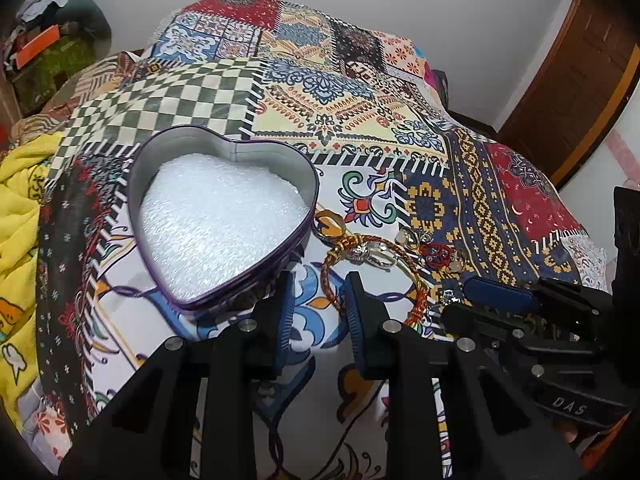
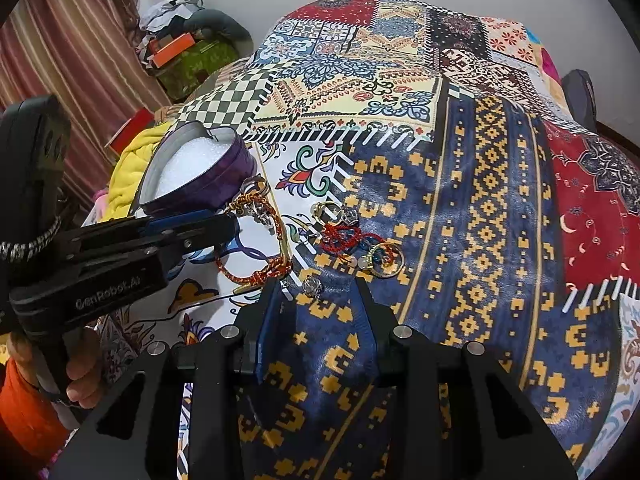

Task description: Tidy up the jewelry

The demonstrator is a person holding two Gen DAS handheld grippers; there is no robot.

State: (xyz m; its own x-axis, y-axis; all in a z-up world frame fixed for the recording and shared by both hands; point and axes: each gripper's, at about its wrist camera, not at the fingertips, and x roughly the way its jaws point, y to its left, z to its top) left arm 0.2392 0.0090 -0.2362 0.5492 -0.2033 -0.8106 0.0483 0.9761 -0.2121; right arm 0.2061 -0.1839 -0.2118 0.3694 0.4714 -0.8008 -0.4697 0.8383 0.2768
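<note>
Bracelet point(image 1: 372, 276): on bed, just right of empty tin point(image 1: 224, 216); loop lies just ahead of left claw point(image 1: 320, 284), the nearer one, jaws narrow, empty. Right claw point(image 2: 320, 292): wide, empty, facing rings point(image 2: 380, 260).

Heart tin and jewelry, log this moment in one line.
heart tin: open, foam only | jewelry: loose on bedspread | left hand-held gripper: open, at braided bracelet | right hand-held gripper: open, empty

Black tool point(image 1: 318, 292), blue pads point(image 1: 286, 312)
</note>
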